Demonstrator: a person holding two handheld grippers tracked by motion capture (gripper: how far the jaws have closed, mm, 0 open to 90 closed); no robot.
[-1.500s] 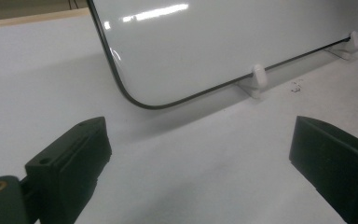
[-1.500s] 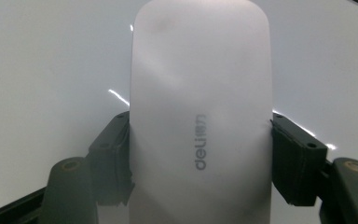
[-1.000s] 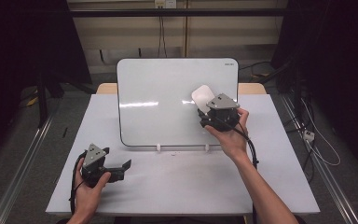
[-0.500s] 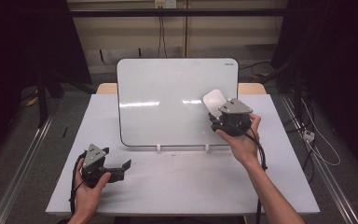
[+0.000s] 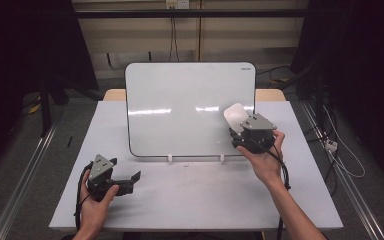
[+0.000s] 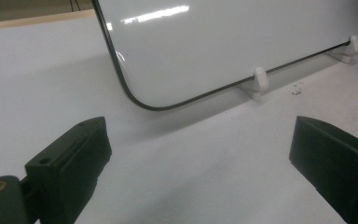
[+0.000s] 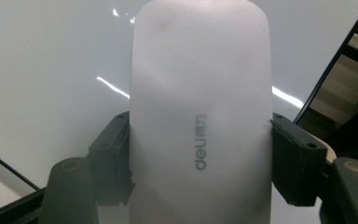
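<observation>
The white eraser [image 5: 235, 116], clamped by the right gripper [image 5: 244, 131], has been moved rightward and lower across the whiteboard [image 5: 180, 107], suggesting wiping continues, while the left gripper [image 5: 130, 179] rests wide apart at lower left.

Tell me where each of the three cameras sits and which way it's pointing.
High view: above the person's side, looking forward and down at the table and whiteboard; both forearms and grippers show.
Left gripper view: on the left gripper, low, facing the whiteboard's bottom corner; jaws wide apart.
Right gripper view: on the right gripper, facing the whiteboard; jaws clamp the eraser.
All share the whiteboard.
</observation>
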